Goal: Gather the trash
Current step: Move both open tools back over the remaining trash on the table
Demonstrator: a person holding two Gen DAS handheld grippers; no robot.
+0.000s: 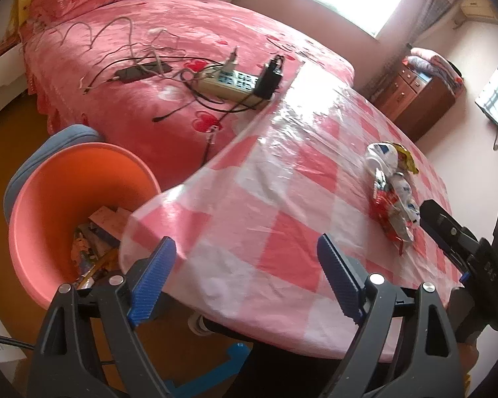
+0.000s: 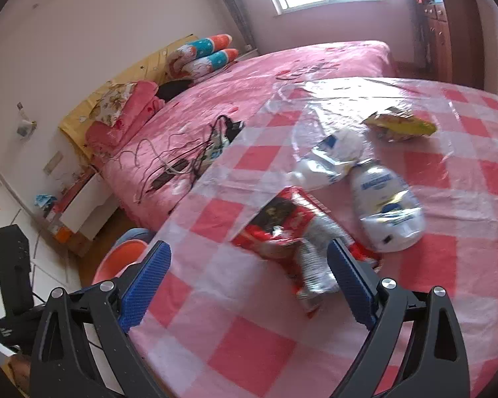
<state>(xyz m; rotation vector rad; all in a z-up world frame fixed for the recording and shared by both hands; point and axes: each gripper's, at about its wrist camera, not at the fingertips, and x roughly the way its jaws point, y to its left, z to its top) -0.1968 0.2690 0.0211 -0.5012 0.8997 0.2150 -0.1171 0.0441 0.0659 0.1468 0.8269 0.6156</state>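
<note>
Both tongs gape with nothing between the pads: left tongs [image 1: 245,278] hang over the worktop [image 1: 282,179] edge beside the orange bin [image 1: 49,205], handy for drops, while right tongs [image 2: 249,282] straddle the red wrapper [image 2: 282,229] among remaining worktop trash.

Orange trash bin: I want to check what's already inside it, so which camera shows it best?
The left wrist view: the orange trash bin faces the camera, wrappers visible at its bottom. The right wrist view shows only a sliver of its rim past the table edge.
</note>
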